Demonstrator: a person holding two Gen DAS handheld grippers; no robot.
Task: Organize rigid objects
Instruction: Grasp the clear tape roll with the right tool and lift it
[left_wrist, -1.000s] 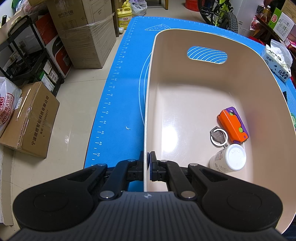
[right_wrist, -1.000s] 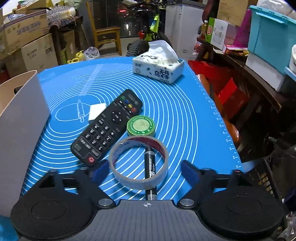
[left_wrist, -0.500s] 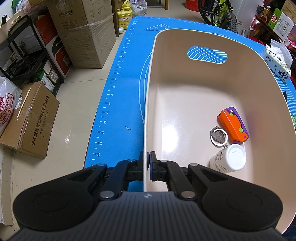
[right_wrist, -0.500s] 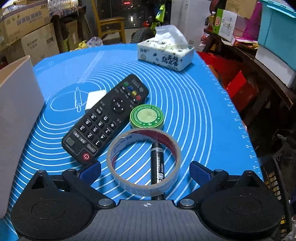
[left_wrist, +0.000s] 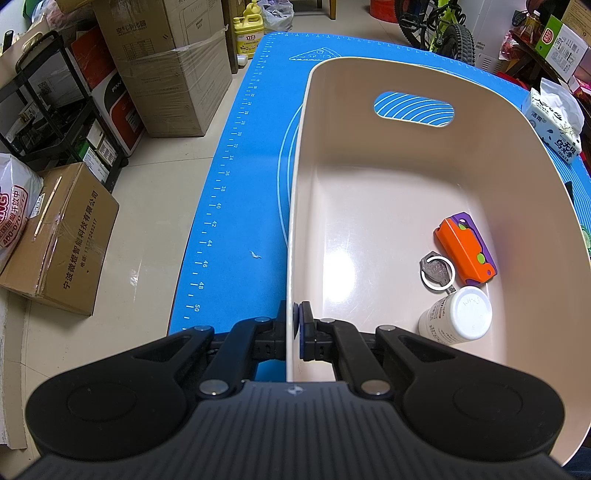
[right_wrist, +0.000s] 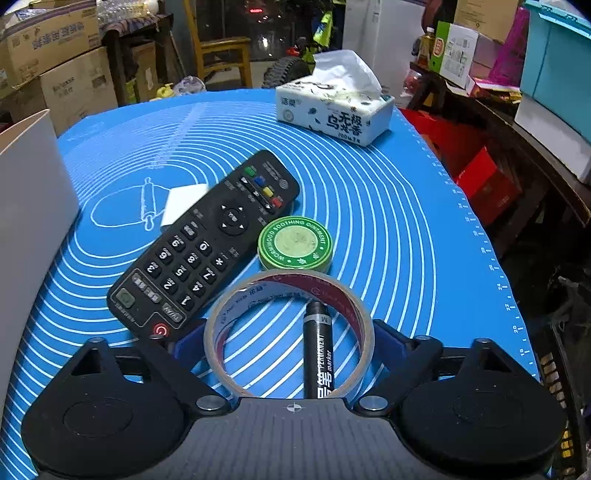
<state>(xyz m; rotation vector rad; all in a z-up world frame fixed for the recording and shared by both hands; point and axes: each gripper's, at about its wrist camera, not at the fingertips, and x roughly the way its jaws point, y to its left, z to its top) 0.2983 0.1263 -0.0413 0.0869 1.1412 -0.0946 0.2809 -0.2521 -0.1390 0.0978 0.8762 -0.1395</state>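
Observation:
My left gripper is shut on the near-left rim of a beige plastic bin. Inside the bin lie an orange and purple toy, a key on a ring and a white bottle. My right gripper has its blue pads on both sides of a roll of clear tape on the blue mat. A black permanent marker lies inside the roll. A black remote and a green ointment tin lie just beyond.
A tissue pack stands at the mat's far side. A white card lies partly under the remote. The bin's wall rises at the left in the right wrist view. Cardboard boxes stand on the floor left of the table.
My right gripper has moved forward and lower over the tape roll, and its jaws have narrowed onto the roll's sides. The left gripper and the bin have not moved.

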